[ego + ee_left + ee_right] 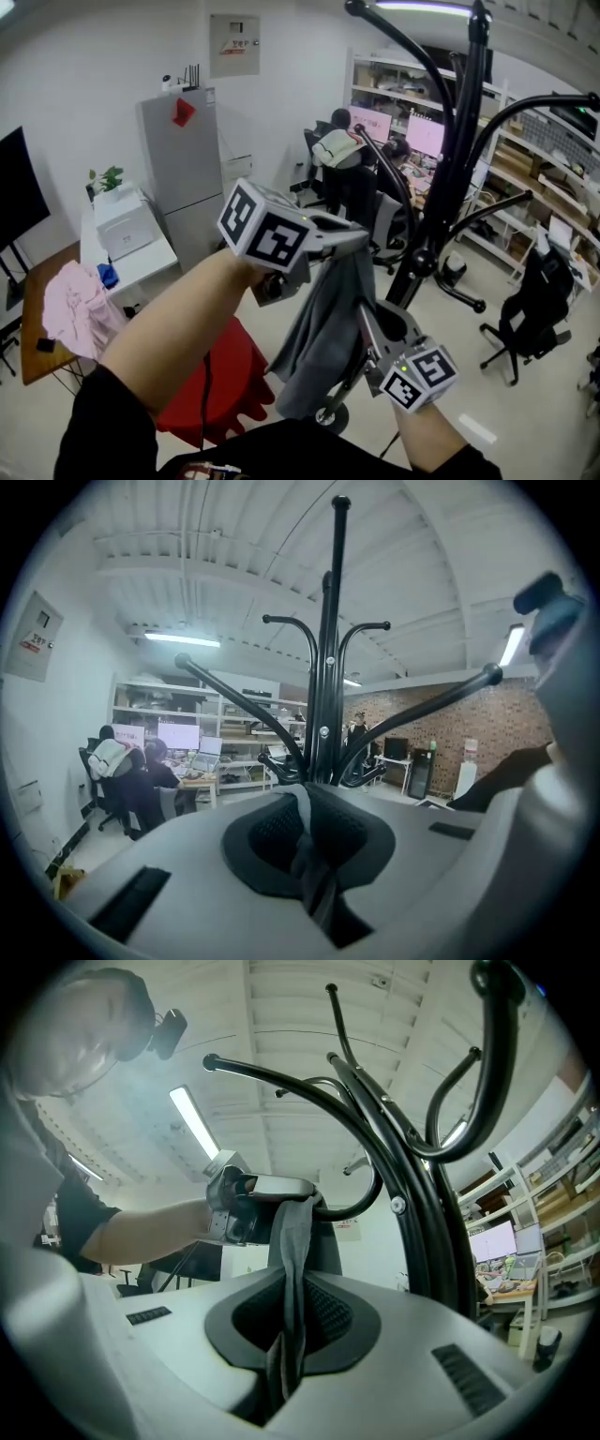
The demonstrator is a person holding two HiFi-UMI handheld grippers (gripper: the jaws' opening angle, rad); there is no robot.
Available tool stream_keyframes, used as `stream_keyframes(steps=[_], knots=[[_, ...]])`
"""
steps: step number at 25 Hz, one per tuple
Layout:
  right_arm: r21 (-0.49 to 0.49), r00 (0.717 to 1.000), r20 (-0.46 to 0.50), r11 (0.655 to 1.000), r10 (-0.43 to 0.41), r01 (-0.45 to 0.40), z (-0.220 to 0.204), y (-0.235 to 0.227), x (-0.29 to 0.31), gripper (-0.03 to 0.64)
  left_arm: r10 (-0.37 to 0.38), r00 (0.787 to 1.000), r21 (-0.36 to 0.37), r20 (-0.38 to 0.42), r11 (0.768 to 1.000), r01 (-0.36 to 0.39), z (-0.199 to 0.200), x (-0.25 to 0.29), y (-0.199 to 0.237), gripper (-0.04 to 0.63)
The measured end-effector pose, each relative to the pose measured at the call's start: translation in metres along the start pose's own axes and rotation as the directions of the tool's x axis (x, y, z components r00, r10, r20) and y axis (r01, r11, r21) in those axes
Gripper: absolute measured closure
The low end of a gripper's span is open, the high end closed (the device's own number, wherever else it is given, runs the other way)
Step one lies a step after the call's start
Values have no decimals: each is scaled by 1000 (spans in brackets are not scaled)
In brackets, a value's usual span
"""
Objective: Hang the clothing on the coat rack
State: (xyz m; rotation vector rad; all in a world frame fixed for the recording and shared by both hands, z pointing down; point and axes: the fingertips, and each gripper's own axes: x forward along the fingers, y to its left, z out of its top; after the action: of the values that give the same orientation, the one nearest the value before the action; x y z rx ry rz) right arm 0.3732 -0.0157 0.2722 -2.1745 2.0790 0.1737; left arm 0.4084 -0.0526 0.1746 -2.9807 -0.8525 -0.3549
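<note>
Clamped tight in the left gripper point(360, 241), jaws shut together on the fabric: the top edge of a limp grey cloth garment point(323, 337), held up mid-air at the centre of the head view. Hanging down from there in a narrow fold, with its lower part pinched between the closed jaws of the right gripper point(367, 325), which sits lower and points slightly upward. In both gripper views, a strip of grey cloth squeezed between the dark pads. Just to the right of the garment, a tall black metal coat rack point(452, 178) with curved arms; garment close beside the pole, draped over none of the arms. Further left, low down, a red round stool point(214, 386).
</note>
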Motion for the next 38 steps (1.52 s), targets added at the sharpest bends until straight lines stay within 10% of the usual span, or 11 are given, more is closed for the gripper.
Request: stream_keyframes(steps=[5,8,14,18,24,30,38], knots=[[7,1000,6,1000,7,-7,3,-4,-3,606,-79,993,77,-87,993,86,-3,5,-18,553],[10,1000,12,1000,12,-12,4,-5,-5,606,-166,977,74,-133,982,177,-2,7,-33,364],[17,1000,21,1000,24,-24,5,-2,-8,606,-85,985,135,-149,985,106,-4,23,-19,359],[15,1000,15,1000,26,-26,6,-2,-8,606,-8,979,346,-203,935,80,-14,33,-19,359],[-25,999,-12,999,43,-44,2,5,-11,604,-70,903,346,-423,909,232,-49,35,-31,374],[-34,998,-25,998,49,-50,-1,8,-12,604,191,860,561,-474,818,127,-48,30,-24,374],[-43,999,-18,999,33,-33,0,6,-16,604,198,943,635,-269,773,18,-6,11,-41,373]])
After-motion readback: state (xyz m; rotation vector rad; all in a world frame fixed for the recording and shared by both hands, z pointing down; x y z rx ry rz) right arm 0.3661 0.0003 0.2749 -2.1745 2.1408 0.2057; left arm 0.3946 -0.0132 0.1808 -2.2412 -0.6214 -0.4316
